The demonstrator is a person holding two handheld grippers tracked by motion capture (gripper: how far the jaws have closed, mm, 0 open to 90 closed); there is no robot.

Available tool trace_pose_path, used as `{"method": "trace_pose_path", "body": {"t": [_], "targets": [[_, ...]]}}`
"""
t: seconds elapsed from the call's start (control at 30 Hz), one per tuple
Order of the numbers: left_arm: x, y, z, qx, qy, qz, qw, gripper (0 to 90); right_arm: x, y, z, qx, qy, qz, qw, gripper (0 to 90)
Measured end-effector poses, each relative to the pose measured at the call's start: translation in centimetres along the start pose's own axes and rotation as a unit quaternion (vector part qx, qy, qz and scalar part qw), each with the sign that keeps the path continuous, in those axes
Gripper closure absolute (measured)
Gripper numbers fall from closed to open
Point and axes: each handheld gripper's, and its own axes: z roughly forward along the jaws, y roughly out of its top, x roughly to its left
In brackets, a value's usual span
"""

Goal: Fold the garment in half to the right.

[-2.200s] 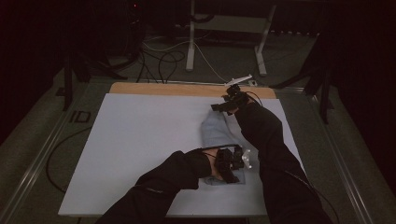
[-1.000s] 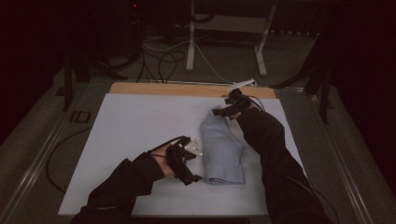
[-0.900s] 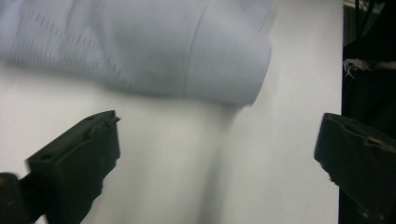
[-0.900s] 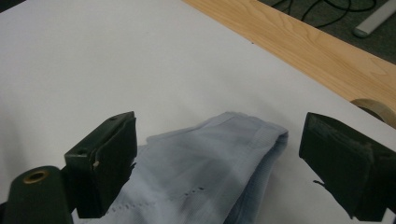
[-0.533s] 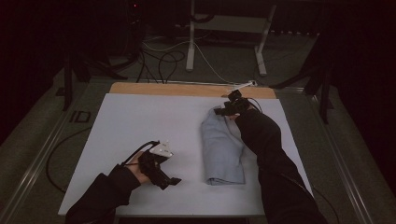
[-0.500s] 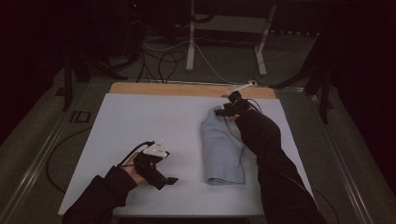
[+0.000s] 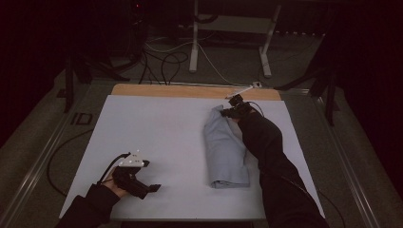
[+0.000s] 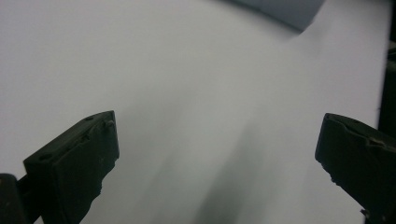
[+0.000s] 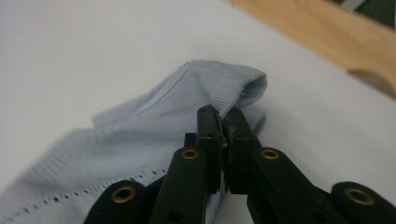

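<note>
A pale blue folded cloth (image 7: 225, 149) lies lengthwise on the right half of the white table sheet (image 7: 161, 137). My right gripper (image 7: 230, 113) is at the cloth's far end; its jaws have just been closing and now pinch a raised fold of the cloth (image 9: 219, 93). My left gripper (image 7: 153, 188) rests low near the front left of the sheet, well apart from the cloth. Its jaws stand wide open over bare sheet, with one fingertip (image 8: 81, 149) at each side and a corner of the cloth (image 8: 285, 10) far ahead.
A wooden strip (image 7: 190, 90) runs along the table's far edge. Beyond it, cables (image 7: 166, 59) and a white stand (image 7: 195, 42) sit on the dark floor. A dark sleeve (image 7: 266, 156) lies along the cloth's right side.
My left hand drew away from the cloth toward the front left and sank to the sheet. My right gripper closed on the cloth's far end.
</note>
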Motion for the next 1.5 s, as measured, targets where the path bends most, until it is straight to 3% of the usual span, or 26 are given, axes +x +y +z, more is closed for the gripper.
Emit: {"method": "trace_pose_path", "body": {"t": [0.17, 0.33, 0.6, 0.83, 1.03, 1.1, 1.23, 1.5], "targets": [[0.1, -0.7, -1.0, -0.021, 0.011, -0.005, 0.9997, 0.8, -0.3, -0.4, 1.0, 0.029, -0.007, 0.011, 0.9995, 87.1], [0.1, -0.7, -1.6, -0.040, 0.022, -0.005, 0.9990, 0.7, -0.7, -1.0, 1.7, 0.041, -0.004, 0.025, 0.9988, 86.4], [0.3, -0.8, -2.1, -0.047, 0.034, -0.011, 0.9983, 0.8, -1.2, -1.6, 2.7, 0.061, -0.012, 0.024, 0.9978, 84.1], [0.8, -1.2, -2.5, -0.046, 0.047, -0.006, 0.9978, 0.7, -1.3, -1.2, 1.7, 0.049, -0.012, 0.026, 0.9984, 46.3], [1.0, -1.5, -2.6, -0.047, 0.054, 0.000, 0.9975, 0.7, -0.7, -0.6, 0.2, 0.027, 0.002, 0.026, 0.9993, 30.4], [1.0, -1.5, -2.6, -0.043, 0.053, 0.001, 0.9977, 0.7, -0.3, -0.4, -0.6, 0.014, 0.027, 0.019, 0.9993, 21.0], [1.2, -1.6, -2.5, -0.038, 0.056, 0.000, 0.9977, 0.7, 0.6, -0.1, -1.4, 0.008, 0.047, 0.009, 0.9988, 18.4], [1.3, -1.8, -2.7, -0.044, 0.057, -0.003, 0.9974, 0.7, 2.5, 0.2, -2.9, -0.002, 0.064, -0.013, 0.9979, 17.6]]}}
